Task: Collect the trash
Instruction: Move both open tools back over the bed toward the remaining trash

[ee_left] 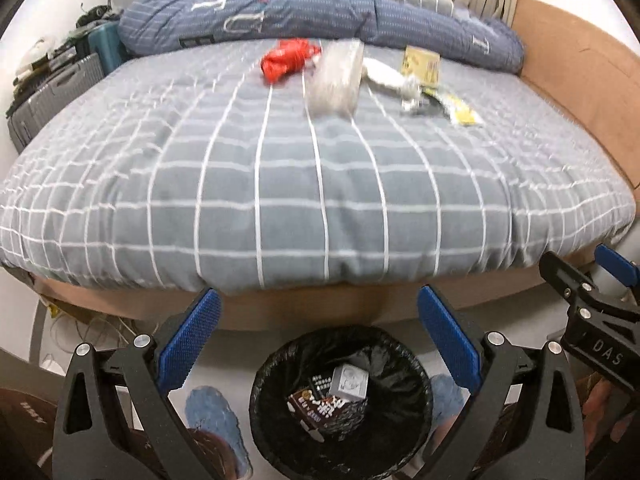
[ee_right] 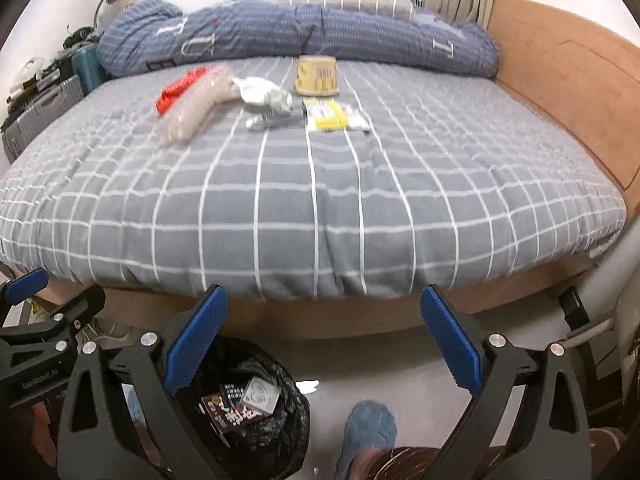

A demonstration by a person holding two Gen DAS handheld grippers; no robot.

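Looking along your left gripper (ee_left: 318,336), you find the bin (ee_left: 264,384) directly below and between the jaws, on the floor in front of the bed (ee_left: 320,200). The bin holds a dark wrapper (ee_left: 320,410) and a small grey box (ee_left: 349,383). The trash still on the bed lies well ahead of the jaws, near the blue duvet (ee_left: 320,12): a red bag (ee_left: 288,60) left of centre, a clear bottle (ee_left: 334,78) just beside it, crumpled white paper (ee_left: 386,74) to the right, then a yellow box (ee_left: 421,65) and a yellow wrapper (ee_left: 460,106).

Your left jaws stand wide apart. They hold nothing and touch nothing.

Along your right gripper (ee_right: 322,340), the bin (ee_right: 298,412) sits below the left jaw, partly hidden by it. The bottle (ee_right: 196,106) and red bag (ee_right: 178,88) lie far ahead to the left; the paper (ee_right: 264,94), the box (ee_right: 317,74) and the wrapper (ee_right: 332,114) lie far ahead near the centre line.

Your right jaws also stand wide apart, empty and clear of all objects.
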